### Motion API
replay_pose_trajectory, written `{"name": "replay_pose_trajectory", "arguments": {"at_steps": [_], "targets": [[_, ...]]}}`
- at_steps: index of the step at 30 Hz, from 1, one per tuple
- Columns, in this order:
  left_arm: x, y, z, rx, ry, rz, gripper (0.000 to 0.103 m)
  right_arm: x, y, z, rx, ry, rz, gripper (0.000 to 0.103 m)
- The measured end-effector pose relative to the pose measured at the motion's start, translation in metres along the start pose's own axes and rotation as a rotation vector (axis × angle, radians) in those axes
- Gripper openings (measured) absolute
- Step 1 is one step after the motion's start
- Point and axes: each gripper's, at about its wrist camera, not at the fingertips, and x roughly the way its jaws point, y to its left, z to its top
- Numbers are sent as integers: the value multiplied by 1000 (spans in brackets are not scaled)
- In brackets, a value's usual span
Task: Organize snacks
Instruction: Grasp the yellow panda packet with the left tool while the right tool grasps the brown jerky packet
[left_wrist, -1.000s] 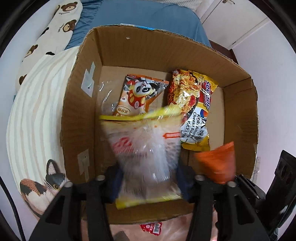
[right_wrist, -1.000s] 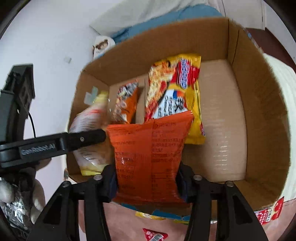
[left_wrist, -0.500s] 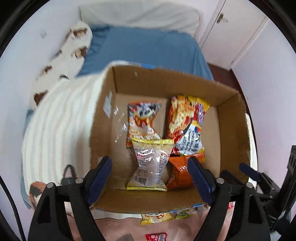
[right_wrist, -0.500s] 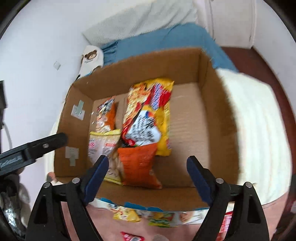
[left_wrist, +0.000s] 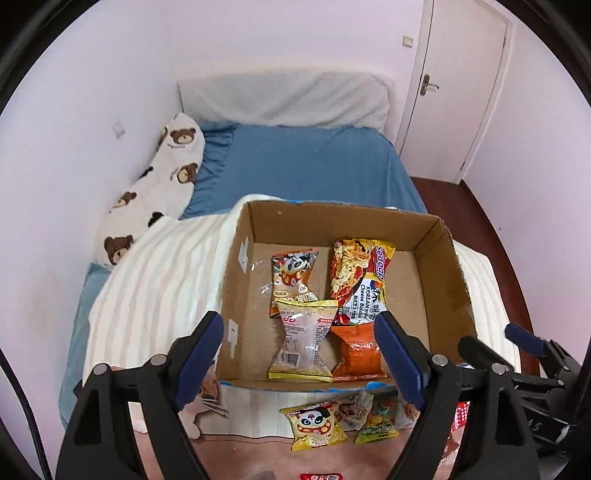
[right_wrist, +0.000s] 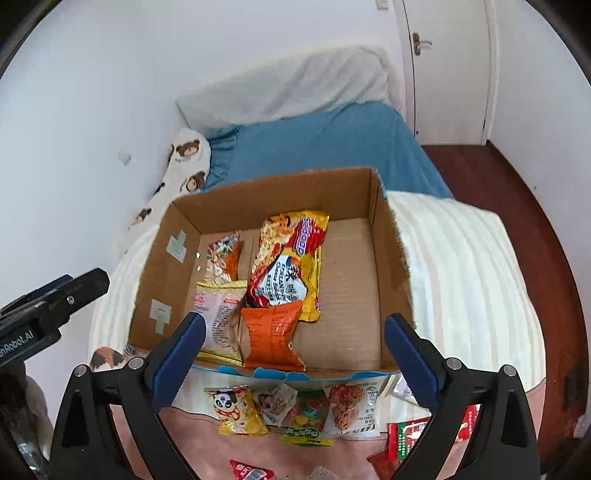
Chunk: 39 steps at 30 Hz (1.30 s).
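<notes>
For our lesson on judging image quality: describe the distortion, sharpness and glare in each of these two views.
Left wrist view: fisheye bends the white door frame, corners black; brown cardboard box sharp; slight glare on the clear yellow-edged snack packet. Right wrist view: same curvature, the box rim bowed; soft even daylight; the shiny yellow noodle packet glints.

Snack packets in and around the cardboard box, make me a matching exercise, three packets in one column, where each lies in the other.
Packets:
1. orange packet
2. noodle packet
3. yellow panda packet

Places:
A. outside the cardboard box, before its near wall
B. inside, against the near wall
C. inside, reaching toward the far wall

Pairs: 1-B, 2-C, 3-A
</notes>
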Motion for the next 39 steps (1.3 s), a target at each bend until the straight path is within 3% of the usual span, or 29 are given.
{"name": "replay_pose_trajectory", "arguments": {"at_steps": [6, 8, 14, 19, 25, 28, 32, 36, 39], "targets": [[-28, -5, -10, -6, -50, 9, 83, -38, 3, -7, -14, -66, 17, 100], [-34, -6, -14, -12, -61, 2, 103, -51, 3, -11, -14, -87, 23, 100], [-39, -10, -39, -35, -29, -10, 103, -70, -13, -39, 20, -61, 65, 100], [-13, -13, -91, -15, 90, 44, 103, -52, -48, -80, 83, 52, 44, 100], [50, -6, -173, -84, 368, 66, 103, -9, -103, -143, 197, 228, 12, 100], [74, -6, -197, -114, 456, 71, 103, 15, -125, -170, 211, 303, -12, 100], [102, -11, -210, -132, 515, 72, 103, 47, -150, -192, 256, 373, -9, 100], [122, -15, -203, -160, 529, 60, 103, 77, -179, -198, 451, 430, 78, 100], [134, -19, -194, -154, 528, 71, 103, 93, -180, -195, 409, 444, 50, 100]]}}
